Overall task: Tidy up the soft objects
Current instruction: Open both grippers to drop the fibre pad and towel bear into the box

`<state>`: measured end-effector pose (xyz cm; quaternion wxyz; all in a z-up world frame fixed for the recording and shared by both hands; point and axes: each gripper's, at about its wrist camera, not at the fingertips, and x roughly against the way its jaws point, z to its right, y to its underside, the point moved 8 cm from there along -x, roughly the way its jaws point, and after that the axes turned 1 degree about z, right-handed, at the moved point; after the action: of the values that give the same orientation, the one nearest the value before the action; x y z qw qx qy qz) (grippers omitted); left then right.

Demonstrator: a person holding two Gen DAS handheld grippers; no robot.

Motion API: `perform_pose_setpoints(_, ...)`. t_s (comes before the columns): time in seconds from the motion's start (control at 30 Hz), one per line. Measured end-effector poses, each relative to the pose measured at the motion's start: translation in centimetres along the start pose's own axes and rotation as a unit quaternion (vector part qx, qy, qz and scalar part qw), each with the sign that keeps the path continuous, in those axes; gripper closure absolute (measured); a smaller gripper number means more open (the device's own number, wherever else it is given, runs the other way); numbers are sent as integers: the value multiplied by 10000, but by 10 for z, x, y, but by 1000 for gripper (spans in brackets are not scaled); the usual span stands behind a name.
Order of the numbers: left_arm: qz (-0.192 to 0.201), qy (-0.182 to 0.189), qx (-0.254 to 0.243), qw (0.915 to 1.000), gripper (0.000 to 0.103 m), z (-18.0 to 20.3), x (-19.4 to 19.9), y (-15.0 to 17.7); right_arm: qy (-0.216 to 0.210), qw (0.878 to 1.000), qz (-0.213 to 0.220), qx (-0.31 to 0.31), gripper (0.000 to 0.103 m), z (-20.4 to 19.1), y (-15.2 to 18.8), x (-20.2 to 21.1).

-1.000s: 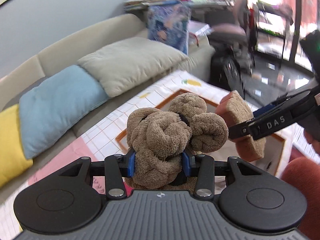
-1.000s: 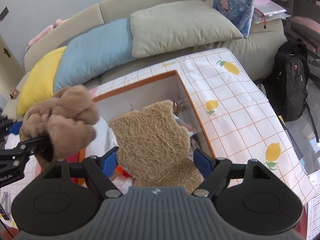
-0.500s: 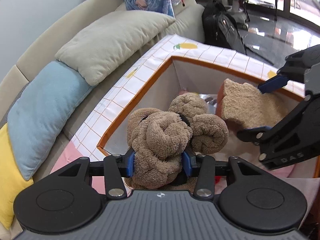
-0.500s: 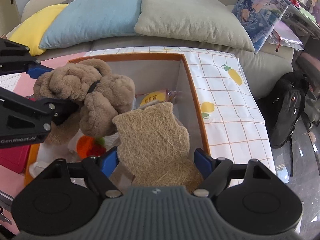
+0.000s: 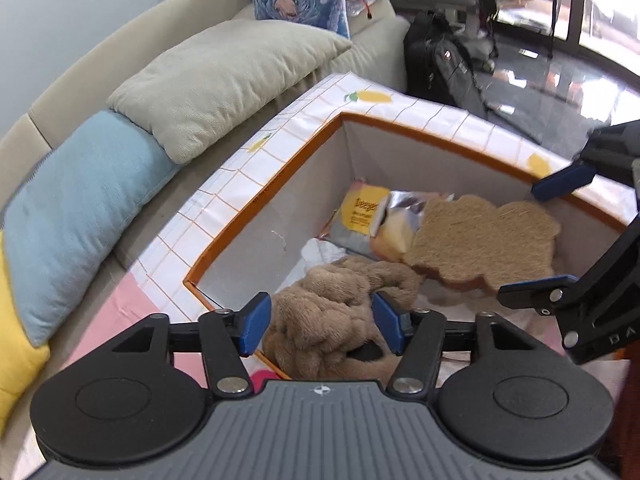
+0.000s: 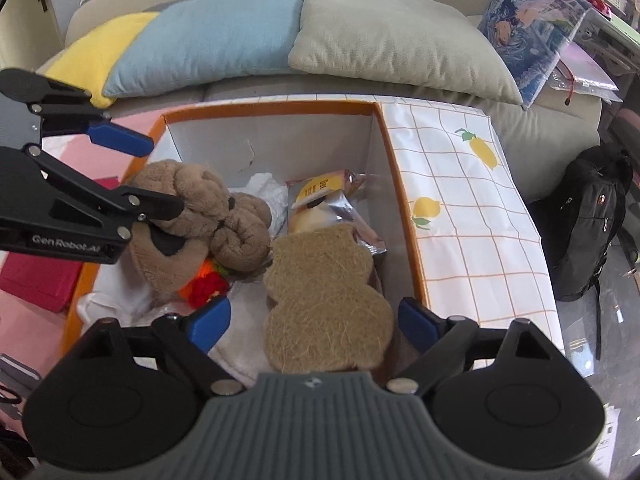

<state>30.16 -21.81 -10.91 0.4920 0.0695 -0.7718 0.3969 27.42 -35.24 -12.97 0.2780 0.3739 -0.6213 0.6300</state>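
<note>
Both grippers hang over the storage box, jaws just opened. The left gripper straddles the knotted plush toy loosely; the right gripper stands wide around the coir pad. I'd lift each straight up so nothing snags.

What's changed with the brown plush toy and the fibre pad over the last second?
Both went down into the storage box. The left gripper and right gripper have just been opening their jaws, letting go of the plush toy and fibre pad, which sit between them. Sofa cushions unchanged.
</note>
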Motion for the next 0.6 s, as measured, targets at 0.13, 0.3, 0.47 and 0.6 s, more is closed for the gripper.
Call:
perform_pose_setpoints(0.13,-8,93,96,9999,71,2,4,4,-156,9994,36,-317,38,3,6,8)
perform_pose_setpoints(0.3,-199,-48,10,9998,74,6,-12,6,-69,9991,-99,-395,57,0,12,-3)
perform_pose_setpoints(0.47,-460,-204,6,9987,74,4,-31,5,-16,9991,-107,-408,61,-2,12,-11)
perform_pose_setpoints(0.6,-548,-306,-31,9980,73,3,-35,8,62,9994,-147,-297,61,-4,13,-16)
